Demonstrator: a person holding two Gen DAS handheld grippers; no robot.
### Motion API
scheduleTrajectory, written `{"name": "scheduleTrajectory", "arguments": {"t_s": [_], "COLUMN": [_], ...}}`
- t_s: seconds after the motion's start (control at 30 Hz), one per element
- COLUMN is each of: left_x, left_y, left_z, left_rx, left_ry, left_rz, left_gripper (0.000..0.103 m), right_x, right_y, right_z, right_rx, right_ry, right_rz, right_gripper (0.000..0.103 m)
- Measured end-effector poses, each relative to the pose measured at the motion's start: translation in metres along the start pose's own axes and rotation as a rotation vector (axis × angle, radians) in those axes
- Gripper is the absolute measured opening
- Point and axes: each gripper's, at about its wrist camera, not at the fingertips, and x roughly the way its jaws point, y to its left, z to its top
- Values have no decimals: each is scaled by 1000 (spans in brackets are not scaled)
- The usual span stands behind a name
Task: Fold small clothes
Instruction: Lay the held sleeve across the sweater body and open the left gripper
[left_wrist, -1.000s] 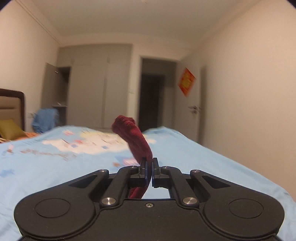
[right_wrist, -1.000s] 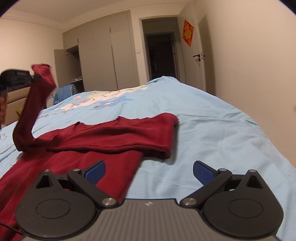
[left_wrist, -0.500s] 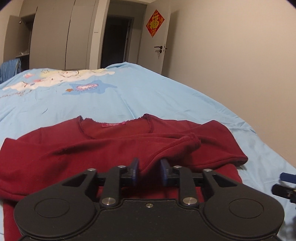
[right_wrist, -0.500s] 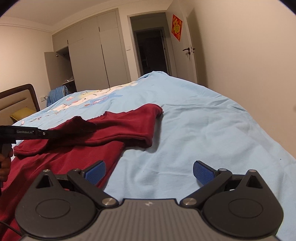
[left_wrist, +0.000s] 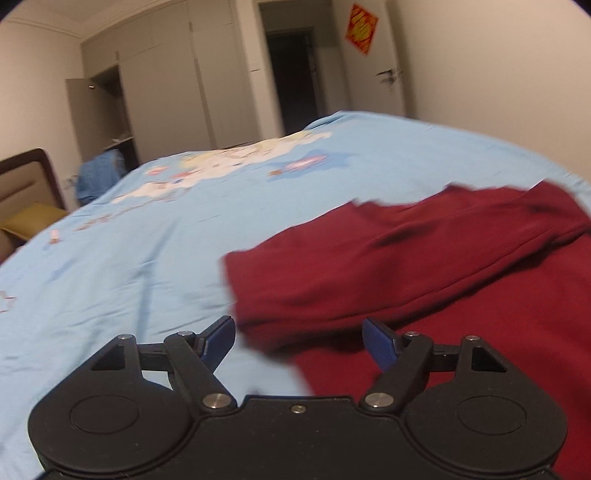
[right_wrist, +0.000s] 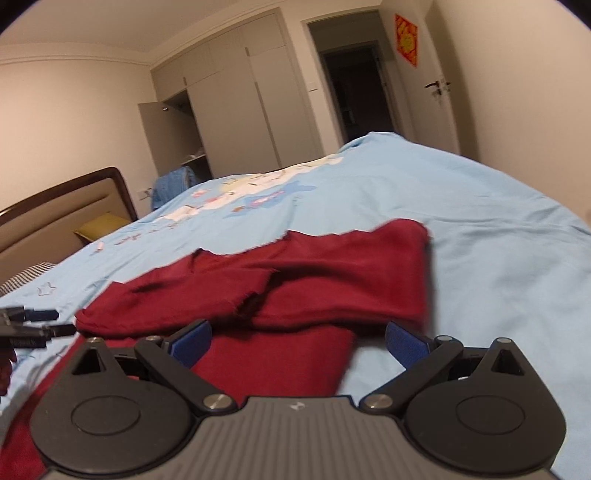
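Lying flat on the light blue bedsheet (right_wrist: 480, 236): dark red long-sleeved top (right_wrist: 332, 280), both sleeves folded across the chest, cuff of the upper sleeve (right_wrist: 251, 295) resting near the middle of the garment. In the left wrist view, showing the same dark red top (left_wrist: 424, 266) at right of frame, its folded shoulder edge just ahead of the fingers, cloth somewhat motion-blurred.

Left gripper (left_wrist: 299, 341): hovering over the garment's left edge, blue-padded fingers (left_wrist: 378, 341) spread wide, gripping nothing; one pad over the sheet, the other over red cloth, contact with the cloth not determinable. Also appearing in the right wrist view as a dark tool at the far left edge (right_wrist: 29, 325), beside the folded shoulder, a hand partly in frame below it.

Right gripper (right_wrist: 299, 341): sitting low over the lower body of the top, fingers (right_wrist: 192, 339) spread wide, holding nothing; left pad over red fabric, right pad over the sheet just off the garment's side edge.

Surrounding: cartoon print (right_wrist: 258, 192) on the sheet farther up the bed, padded headboard (right_wrist: 62, 218) with a yellow pillow (right_wrist: 101, 225) at left, grey wardrobe (right_wrist: 236, 110) with one door open, red paper decoration (right_wrist: 406, 38) on the white door.
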Motion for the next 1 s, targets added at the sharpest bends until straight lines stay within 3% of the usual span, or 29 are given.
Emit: {"name": "scheduleTrajectory", "arguments": {"t_s": [0.13, 0.37, 0.4, 0.43, 0.5, 0.53, 0.67, 0.73, 0.83, 0.9, 0.97, 1.0], "left_x": [21, 44, 46, 48, 50, 49, 28, 23, 29, 31, 30, 30], "left_y": [31, 23, 21, 19, 16, 16, 25, 35, 45, 48, 47, 47], "left_z": [-9, -6, -6, -5, -3, -2, 0, -5, -14, -15, -13, -13], "left_rx": [74, 286, 309, 325, 342, 329, 115, -77, -270, -326, -319, -321], "left_ry": [42, -26, -33, -30, -19, -25, -82, -45, 39, 50, 51, 57], "left_rz": [63, -1, -7, -24, -10, 3, 27, 8, -22, -31, -45, -60], "left_gripper": [69, 57, 47, 27, 17, 12, 7, 6, 5, 6, 9, 16], "right_x": [43, 99, 104, 108, 115, 117, 104, 104, 110, 110, 107, 104], "right_y": [13, 16, 16, 16, 18, 19, 31, 37, 36, 33, 33, 33], "right_z": [21, 37, 38, 38, 39, 40, 40, 36, 28, 27, 28, 29], "right_rx": [-25, 35, 38, 38, 23, 9, -79, -121, -125, -106, -107, -109], "right_ry": [53, 158, 166, 173, 182, 180, 91, 100, 140, 144, 145, 144], "right_rz": [50, 71, 67, 65, 56, 51, 30, 20, 8, 12, 19, 21], "right_gripper": [90, 67, 60, 47, 23, 15, 12, 11, 11, 12, 14, 18]}}
